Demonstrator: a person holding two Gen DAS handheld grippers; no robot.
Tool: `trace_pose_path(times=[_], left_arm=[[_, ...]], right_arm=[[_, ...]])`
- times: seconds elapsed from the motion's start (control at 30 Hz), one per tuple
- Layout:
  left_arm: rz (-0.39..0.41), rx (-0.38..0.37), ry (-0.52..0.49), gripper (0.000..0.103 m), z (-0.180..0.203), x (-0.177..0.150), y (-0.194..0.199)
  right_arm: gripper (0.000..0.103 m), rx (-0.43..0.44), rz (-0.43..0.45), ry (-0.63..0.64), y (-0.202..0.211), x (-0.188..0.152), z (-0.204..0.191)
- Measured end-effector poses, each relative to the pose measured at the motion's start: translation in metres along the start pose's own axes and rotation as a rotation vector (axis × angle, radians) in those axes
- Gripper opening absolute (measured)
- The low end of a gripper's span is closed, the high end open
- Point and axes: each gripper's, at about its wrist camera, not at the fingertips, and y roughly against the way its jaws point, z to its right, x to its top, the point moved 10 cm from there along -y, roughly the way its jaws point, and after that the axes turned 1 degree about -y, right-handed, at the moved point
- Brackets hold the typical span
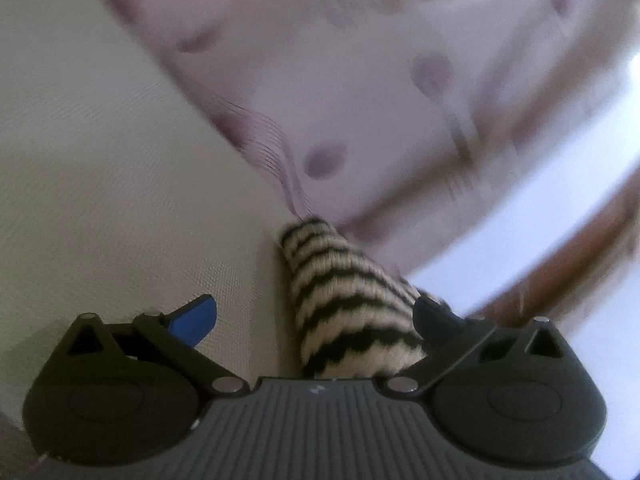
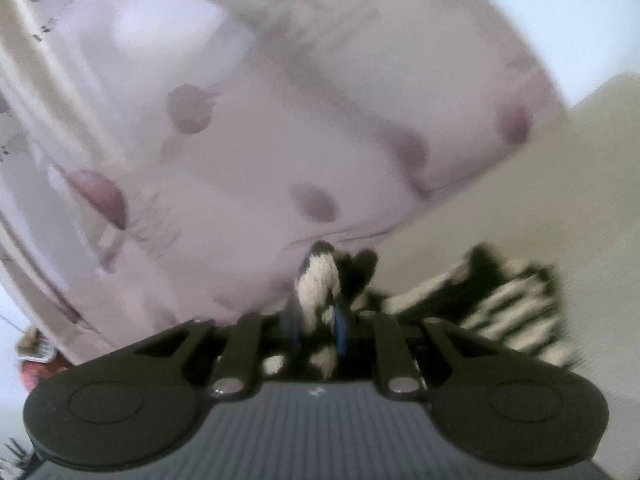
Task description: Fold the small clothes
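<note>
A small cream knit garment with black zigzag stripes (image 1: 344, 308) lies on a beige cloth surface (image 1: 120, 184). In the left wrist view my left gripper (image 1: 316, 316) is open, its blue-padded fingers (image 1: 196, 320) set wide apart, and a rolled part of the knit lies between them against the right finger. In the right wrist view my right gripper (image 2: 318, 320) is shut on a bunched edge of the same striped knit (image 2: 316, 280). More of the garment trails blurred at the right (image 2: 500, 304).
A pale pink sheet with purple spots (image 1: 360, 100) covers the area ahead in both views (image 2: 280, 140). A brown wooden edge (image 1: 580, 256) and a bright wall show at the left view's right side. Both views are motion-blurred.
</note>
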Motion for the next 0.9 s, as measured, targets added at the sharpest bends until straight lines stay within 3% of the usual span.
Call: trace_pose_path(times=[0.17, 0.3, 0.43, 0.53, 0.6, 0.77, 0.83, 0.9], left_arm=[[-0.006, -0.030, -0.126, 0.103, 0.041, -0.015, -0.019], [0.016, -0.005, -0.235, 0.103, 0.066, -0.018, -0.033], [0.066, 0.052, -0.440, 0.100, 0.095, -0.028, -0.044], [0.080, 0.108, -0.619, 0.088, 0.116, -0.040, -0.058], [0.087, 0.116, -0.694, 0.088, 0.126, -0.047, -0.065], [0.018, 0.065, -0.683, 0.080, 0.124, -0.068, -0.083], [0.017, 0.041, -0.654, 0.080, 0.119, -0.070, -0.083], [0.010, -0.035, -0.561, 0.086, 0.113, -0.067, -0.080]], right_arm=[[0.016, -0.058, -0.018, 0.007, 0.000, 0.006, 0.038], [0.016, -0.075, -0.024, 0.005, -0.002, 0.007, 0.060], [0.016, -0.156, -0.058, 0.111, -0.011, 0.002, 0.075], [0.015, -0.155, -0.028, 0.105, -0.009, 0.013, 0.080], [0.015, -0.142, -0.010, 0.118, -0.008, 0.022, 0.078], [0.015, -0.187, -0.038, 0.157, -0.016, 0.020, 0.089], [0.015, -0.092, 0.014, 0.093, 0.005, 0.020, 0.080], [0.016, -0.022, 0.021, 0.078, 0.028, 0.013, 0.067]])
